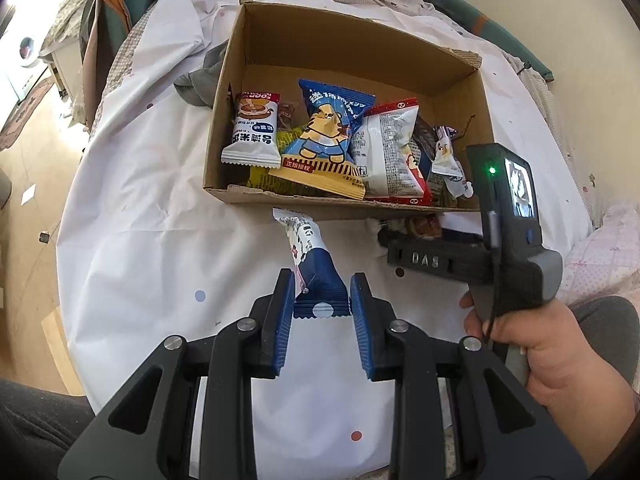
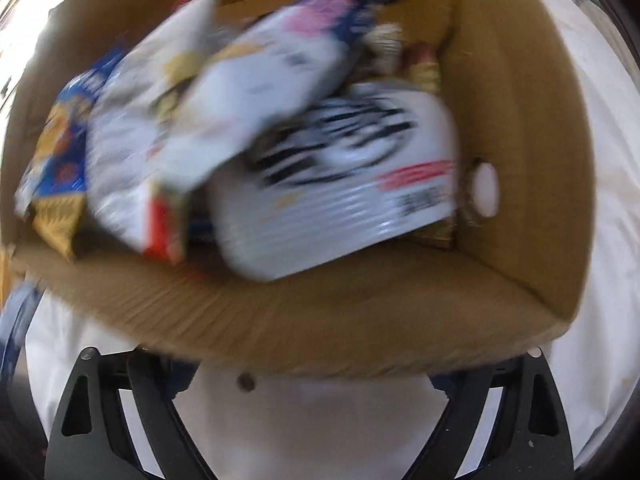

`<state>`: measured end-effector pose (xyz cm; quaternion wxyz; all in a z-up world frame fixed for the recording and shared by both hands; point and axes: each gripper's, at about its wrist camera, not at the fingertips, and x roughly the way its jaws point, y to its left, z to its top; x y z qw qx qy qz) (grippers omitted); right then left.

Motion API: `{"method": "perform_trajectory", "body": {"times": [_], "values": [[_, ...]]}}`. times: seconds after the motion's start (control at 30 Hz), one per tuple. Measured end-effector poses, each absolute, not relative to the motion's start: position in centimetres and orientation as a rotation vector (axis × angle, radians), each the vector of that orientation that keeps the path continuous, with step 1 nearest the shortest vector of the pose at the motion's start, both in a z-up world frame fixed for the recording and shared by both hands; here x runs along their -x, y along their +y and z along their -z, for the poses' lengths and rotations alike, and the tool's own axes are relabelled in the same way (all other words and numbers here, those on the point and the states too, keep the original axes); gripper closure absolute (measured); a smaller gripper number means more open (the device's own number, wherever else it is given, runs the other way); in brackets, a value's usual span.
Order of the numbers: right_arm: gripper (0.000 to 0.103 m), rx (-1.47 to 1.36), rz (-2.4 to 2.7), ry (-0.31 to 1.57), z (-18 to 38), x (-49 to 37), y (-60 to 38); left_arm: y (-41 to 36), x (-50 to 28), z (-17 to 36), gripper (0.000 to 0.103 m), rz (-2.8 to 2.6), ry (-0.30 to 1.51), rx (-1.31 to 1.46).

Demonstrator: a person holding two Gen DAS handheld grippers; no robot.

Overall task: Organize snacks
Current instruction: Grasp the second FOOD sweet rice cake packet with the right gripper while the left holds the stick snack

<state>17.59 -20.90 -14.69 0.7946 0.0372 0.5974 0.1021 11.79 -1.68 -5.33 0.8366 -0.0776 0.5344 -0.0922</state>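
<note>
While the left hand-held gripper (image 1: 322, 312) is clamped on the blue end of a white-and-blue snack packet (image 1: 308, 252), that packet hangs over the white spotted sheet (image 1: 152, 220) just near of the cardboard box (image 1: 360, 52). Inside the box lie several snacks, among them a blue tiger packet (image 1: 326, 136) and a white packet with red edges (image 1: 390, 152); others beneath them are mostly covered. At the right, a person's hand (image 1: 552, 344) holds the right hand-held gripper (image 1: 440, 258) beside the box's near right corner, its fingertips hidden behind its own body. From the right wrist, everything is smeared by motion blur: the box wall (image 2: 300, 320) covers the fingertips, only the spread black linkages show, so the jaws appear apart with nothing visibly between them. A large white packet (image 2: 340, 200) fills the box's right side, its print unreadable.
</note>
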Motion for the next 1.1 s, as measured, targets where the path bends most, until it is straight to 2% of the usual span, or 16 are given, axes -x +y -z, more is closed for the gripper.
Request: {"method": "perform_trajectory", "body": {"times": [0.33, 0.53, 0.73, 0.9, 1.03, 1.1], "values": [[0.019, 0.040, -0.456, 1.341, 14.0, -11.5, -18.2, 0.5, -12.1, 6.0, 0.079, 0.108, 1.144, 0.215], [0.020, -0.015, -0.540, 1.350, 12.1, -8.2, -18.3, 1.8, -11.7, 5.6, 0.079, 0.073, 1.128, 0.255], [0.016, 0.112, -0.394, 1.219, 10.6, -11.4, -19.6, 2.0, -11.8, 5.4, 0.079, 0.068, 1.113, 0.255], [0.013, 0.300, -0.389, 1.261, 12.9, -14.6, -17.6, 2.1, -11.9, 5.3, 0.079, 0.044, 1.097, 0.234], [0.013, 0.266, -0.483, 1.306, 14.2, -15.1, -16.3, 2.1, -12.2, 5.4, 0.079, 0.038, 1.091, 0.224], [0.018, 0.285, -0.541, 1.306, 13.9, -14.6, -15.5, 2.1, -12.2, 5.4, 0.079, 0.038, 1.095, 0.233]]}}
